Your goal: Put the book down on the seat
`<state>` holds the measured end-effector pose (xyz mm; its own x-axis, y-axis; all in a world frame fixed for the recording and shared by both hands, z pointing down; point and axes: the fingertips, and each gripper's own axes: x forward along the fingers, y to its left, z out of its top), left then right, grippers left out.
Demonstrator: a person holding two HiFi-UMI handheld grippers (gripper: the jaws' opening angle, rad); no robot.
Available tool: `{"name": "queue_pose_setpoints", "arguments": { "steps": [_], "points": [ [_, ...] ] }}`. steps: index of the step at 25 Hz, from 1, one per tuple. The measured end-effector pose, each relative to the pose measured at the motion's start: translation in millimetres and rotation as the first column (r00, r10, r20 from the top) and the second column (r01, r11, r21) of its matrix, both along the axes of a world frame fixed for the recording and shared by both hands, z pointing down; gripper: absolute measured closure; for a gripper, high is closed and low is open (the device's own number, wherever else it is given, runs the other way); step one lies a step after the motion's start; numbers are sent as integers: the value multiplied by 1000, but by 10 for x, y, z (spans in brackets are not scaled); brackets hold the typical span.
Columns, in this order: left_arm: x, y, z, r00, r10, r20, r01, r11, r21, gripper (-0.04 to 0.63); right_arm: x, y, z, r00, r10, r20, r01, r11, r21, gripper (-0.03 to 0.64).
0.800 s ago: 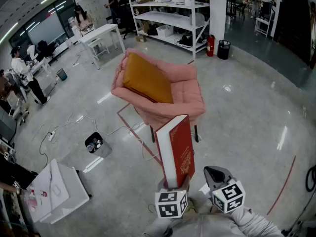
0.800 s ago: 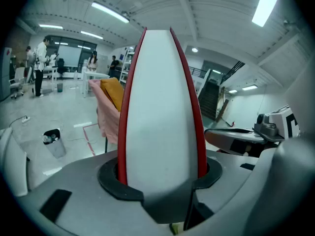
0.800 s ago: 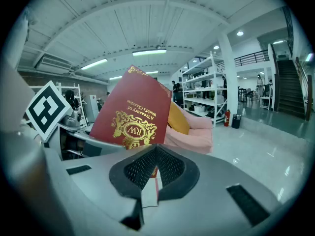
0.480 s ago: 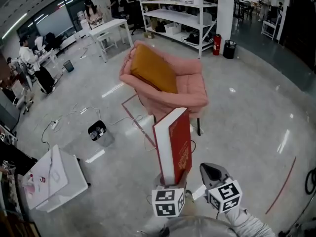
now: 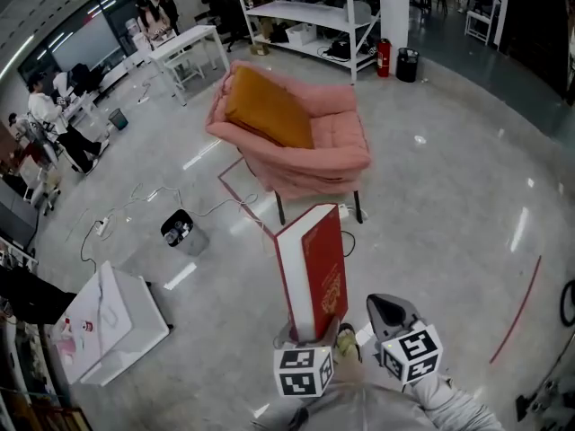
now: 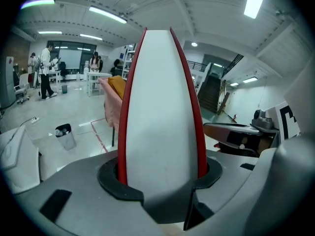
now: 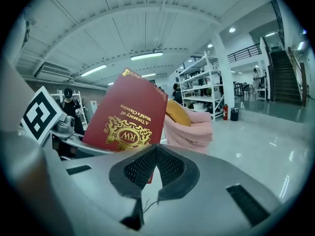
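Note:
A thick red book (image 5: 314, 272) with gold print stands upright in my left gripper (image 5: 310, 335), whose jaws are shut on its lower end. In the left gripper view the white page edge of the book (image 6: 160, 112) fills the middle, and the left gripper (image 6: 160, 176) clasps it from both sides. Just to its right, my right gripper (image 5: 384, 311) is shut with nothing in it. It points past the book's cover (image 7: 125, 117). The pink armchair (image 5: 314, 142) with an orange cushion (image 5: 267, 110) stands on the floor well ahead of both grippers.
A small bin (image 5: 182, 233) and floor cables lie left of the chair. A white box (image 5: 112, 321) sits at the near left. Red tape lines (image 5: 517, 312) mark the floor. Shelving (image 5: 305, 7), a white table (image 5: 184, 48) and people are farther back.
The book stays upright in the left gripper and both grippers keep their places in the view. The view has shifted slightly, so the chair sits a little higher in the picture.

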<state>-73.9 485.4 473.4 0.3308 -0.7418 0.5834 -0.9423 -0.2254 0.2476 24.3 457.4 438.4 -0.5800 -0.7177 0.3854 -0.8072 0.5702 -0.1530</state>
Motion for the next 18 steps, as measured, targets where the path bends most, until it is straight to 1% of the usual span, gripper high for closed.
{"name": "queue_pose_setpoints", "arguments": {
  "steps": [3,6,11,18],
  "points": [
    [74,-118,-14,1000,13,-1,-13,1000,-3,353,64,-71,-1,1000,-2,0,2,1000,-11,612],
    [130,-321,-51,1000,12,-8,-12,1000,11,353,94,-196,-13,1000,-10,17,10,1000,-7,612],
    [239,-719,-167,999,32,-1,-32,999,27,353,174,-528,-116,999,2,51,-2,1000,3,611],
    [310,-1179,-217,999,46,0,-46,998,42,353,279,-914,-151,1000,15,24,-15,1000,18,612]
  ]
}}
